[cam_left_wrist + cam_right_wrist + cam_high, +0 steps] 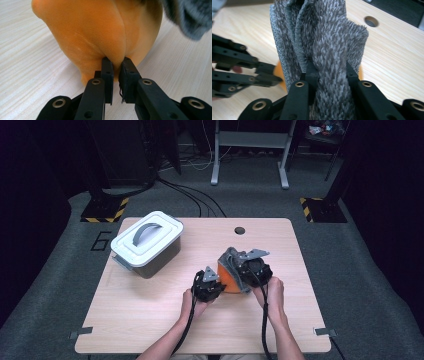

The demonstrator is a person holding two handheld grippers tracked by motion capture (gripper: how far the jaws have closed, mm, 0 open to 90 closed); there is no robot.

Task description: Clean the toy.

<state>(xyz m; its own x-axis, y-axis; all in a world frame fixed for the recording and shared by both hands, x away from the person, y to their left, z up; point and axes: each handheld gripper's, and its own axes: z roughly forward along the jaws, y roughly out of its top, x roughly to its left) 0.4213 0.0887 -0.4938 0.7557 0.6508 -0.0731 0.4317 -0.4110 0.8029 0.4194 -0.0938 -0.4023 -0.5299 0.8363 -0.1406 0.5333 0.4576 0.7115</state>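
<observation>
Dark floor and cables surround one pale wooden surface [150, 320], and we count on it one lidded box, two cloths and two grippers. Largest of the things is the grey storage box [146, 245] with its white lid and arched handle, standing near the far left corner, well apart from our hands; what lies inside is hidden by the lid.

At the middle of the surface, the grey fuzzy cloth [329, 45] covers much of the orange cloth [95, 32] from above, so in the high view we see just an orange sliver between the grippers. How the two cloths are folded we cannot make out.

Our right gripper [329, 71] has its jaws clamped on a bunched fold of the grey fuzzy cloth, which is lifted upright before its camera. Our left gripper [116, 62] pinches a thin fold of the orange cloth, the jaws nearly together, low at the surface.

One round hole [239, 230] sits near the far edge.
</observation>
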